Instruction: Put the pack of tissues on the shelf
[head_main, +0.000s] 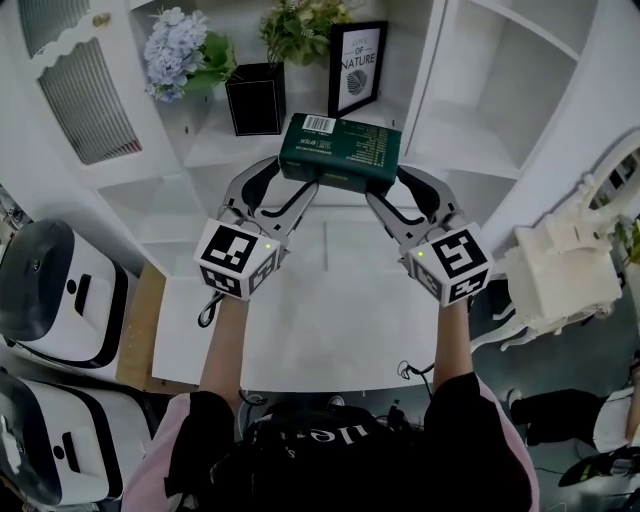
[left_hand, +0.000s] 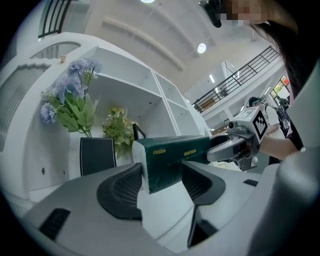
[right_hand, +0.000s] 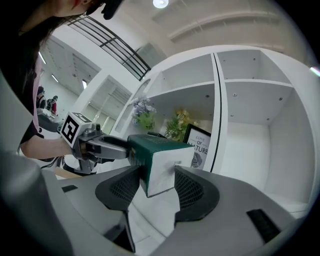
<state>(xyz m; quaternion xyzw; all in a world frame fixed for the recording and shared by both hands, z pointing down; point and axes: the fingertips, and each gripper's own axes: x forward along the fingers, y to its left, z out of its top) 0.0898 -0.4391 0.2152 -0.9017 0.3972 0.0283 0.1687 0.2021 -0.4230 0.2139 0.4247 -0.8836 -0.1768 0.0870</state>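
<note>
A dark green pack of tissues (head_main: 340, 152) with white ends hangs in the air in front of the white shelf unit (head_main: 455, 120). My left gripper (head_main: 287, 182) is shut on its left end and my right gripper (head_main: 392, 192) is shut on its right end. In the left gripper view the pack (left_hand: 172, 159) sits between the two dark pads, with the right gripper (left_hand: 235, 148) at its far end. From the right gripper view the pack's white end (right_hand: 160, 170) is pinched between the pads, and the left gripper (right_hand: 102, 147) holds the other end.
The shelf compartment behind the pack holds blue flowers (head_main: 175, 52), a black vase (head_main: 254, 97), a green plant (head_main: 300, 28) and a framed print (head_main: 355, 66). The compartments at right (head_main: 520, 90) hold nothing. White appliances (head_main: 55, 290) stand at the left, a white ornate stand (head_main: 560, 270) at the right.
</note>
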